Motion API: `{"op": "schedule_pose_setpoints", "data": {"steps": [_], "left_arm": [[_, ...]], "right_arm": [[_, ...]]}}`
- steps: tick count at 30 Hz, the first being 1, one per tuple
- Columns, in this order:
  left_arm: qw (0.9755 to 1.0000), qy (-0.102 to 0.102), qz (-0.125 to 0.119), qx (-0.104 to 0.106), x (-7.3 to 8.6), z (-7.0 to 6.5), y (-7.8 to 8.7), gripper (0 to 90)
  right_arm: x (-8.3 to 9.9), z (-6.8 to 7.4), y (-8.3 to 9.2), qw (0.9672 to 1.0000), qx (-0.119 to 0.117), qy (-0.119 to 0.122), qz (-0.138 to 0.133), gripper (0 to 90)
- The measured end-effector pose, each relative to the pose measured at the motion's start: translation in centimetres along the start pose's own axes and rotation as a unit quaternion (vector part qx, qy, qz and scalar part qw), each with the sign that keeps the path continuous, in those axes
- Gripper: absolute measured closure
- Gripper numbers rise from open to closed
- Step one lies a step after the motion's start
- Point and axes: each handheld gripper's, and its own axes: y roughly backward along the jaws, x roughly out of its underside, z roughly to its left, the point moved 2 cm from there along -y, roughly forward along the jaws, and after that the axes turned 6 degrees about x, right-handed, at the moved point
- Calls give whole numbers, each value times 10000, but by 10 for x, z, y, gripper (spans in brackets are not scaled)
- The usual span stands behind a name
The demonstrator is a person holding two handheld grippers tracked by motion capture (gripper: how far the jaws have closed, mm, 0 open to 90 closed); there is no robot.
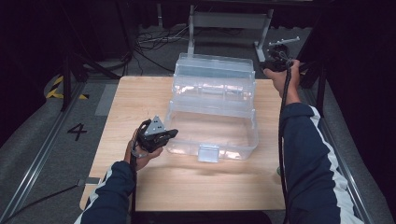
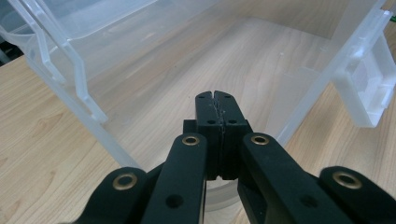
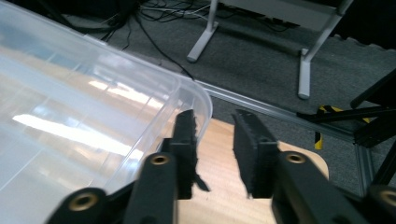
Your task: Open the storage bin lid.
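Note:
A clear plastic box (image 1: 233, 140) stands in the middle of the wooden table (image 1: 196, 186) with its lid (image 1: 215, 77) swung up at the back. My left gripper (image 1: 173, 133) is at the box's near-left corner. In the left gripper view it (image 2: 215, 95) is shut and reaches over the box rim (image 2: 88, 100) into the empty inside; whether the pads pinch the wall I cannot tell. My right gripper (image 1: 273, 63) hovers at the lid's far-right corner. In the right gripper view it (image 3: 215, 119) is open beside the lid's rounded corner (image 3: 196, 93), with nothing between the pads.
A white latch (image 1: 208, 153) hangs on the box's front wall. Beyond the table's far edge stand a metal frame (image 1: 229, 23) and loose cables (image 1: 154, 42) on grey floor. A rail (image 1: 37, 158) and a "4" mark (image 1: 77, 130) lie to the left.

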Motion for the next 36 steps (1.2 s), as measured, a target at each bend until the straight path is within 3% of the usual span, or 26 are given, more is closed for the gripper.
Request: {"op": "schedule_pose_setpoints", "data": {"steps": [10,15,19,24,36], "left_arm": [[9998,-38,-119,-160,-4,1,10,888],[9996,2,-160,-228,-2,2,19,882],[9995,-94,-67,-288,0,-1,24,872],[9991,-145,-133,-377,3,-5,39,854],[9988,-79,105,-466,27,-9,62,789]], "right_arm": [[16,4,43,9985,-276,416,-232,586],[32,5,55,9972,-478,473,-313,562],[47,6,65,9960,-591,540,-400,551],[67,1,82,9943,-713,646,-455,538],[114,-7,110,9920,-892,765,-465,482]]}}
